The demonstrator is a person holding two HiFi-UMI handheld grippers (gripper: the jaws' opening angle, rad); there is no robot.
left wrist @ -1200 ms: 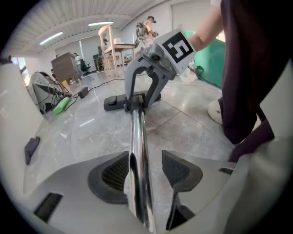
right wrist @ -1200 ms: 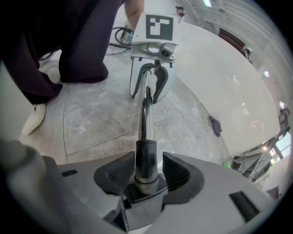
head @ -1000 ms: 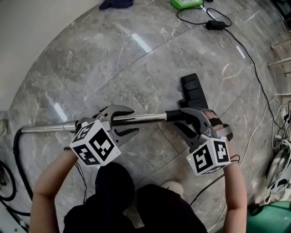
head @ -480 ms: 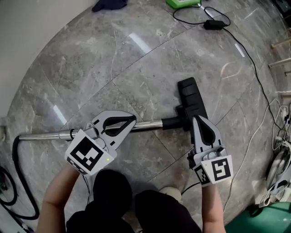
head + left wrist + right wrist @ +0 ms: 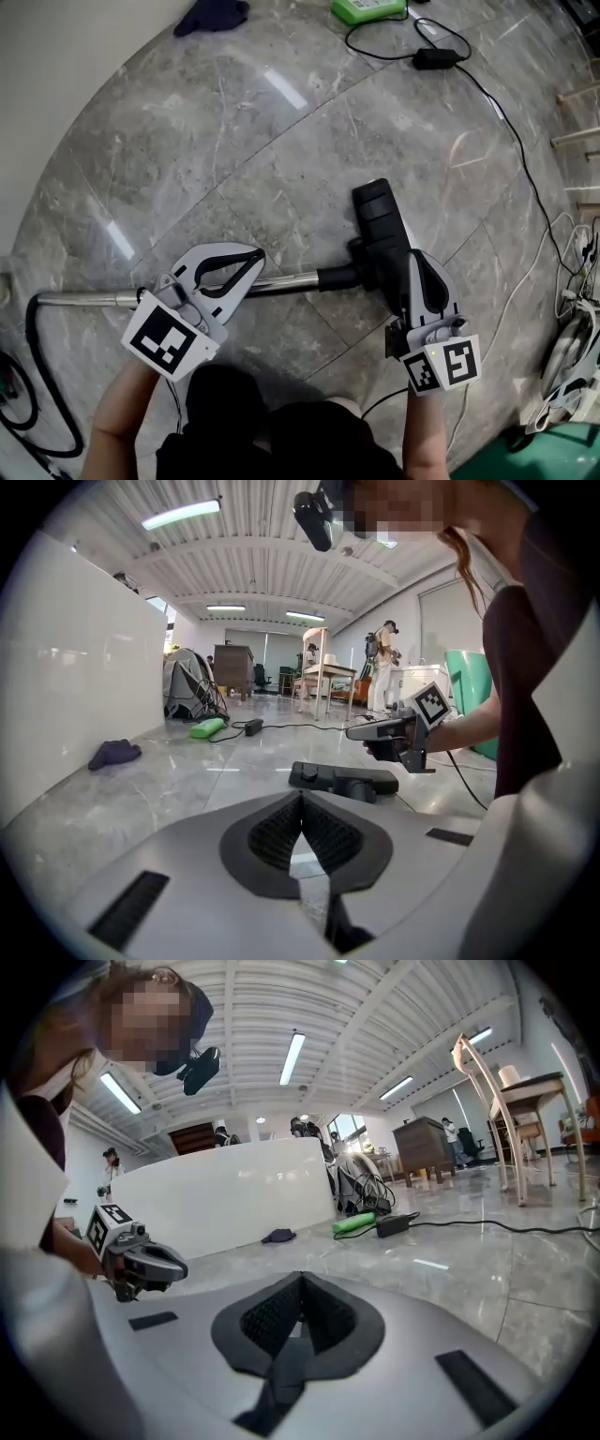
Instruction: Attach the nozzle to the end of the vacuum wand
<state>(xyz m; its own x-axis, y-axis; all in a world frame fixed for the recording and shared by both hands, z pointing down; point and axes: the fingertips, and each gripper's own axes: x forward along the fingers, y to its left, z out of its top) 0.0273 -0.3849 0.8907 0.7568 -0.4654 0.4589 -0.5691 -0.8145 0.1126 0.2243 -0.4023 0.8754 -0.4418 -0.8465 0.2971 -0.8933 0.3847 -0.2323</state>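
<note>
The nozzle (image 5: 380, 211) sits on the wand's (image 5: 286, 279) end, both lying on the floor (image 5: 281, 141), so I judge the joint made. I hold both grippers clenched and empty, clear of it: left gripper (image 5: 249, 259) over the wand, right gripper (image 5: 416, 257) beside the nozzle.

Bright, even indoor light falls from ceiling strip lights (image 5: 181, 515) at the top of both gripper views. The polished floor (image 5: 187, 169) throws back white streaks of glare in the upper middle and at the left of the head view, and the vacuum wand (image 5: 286, 280) carries a thin highlight. Shadows are faint and soft. All three views bulge like a fisheye — straight lines bow toward the edges, and the corners of the gripper views go black.
</note>
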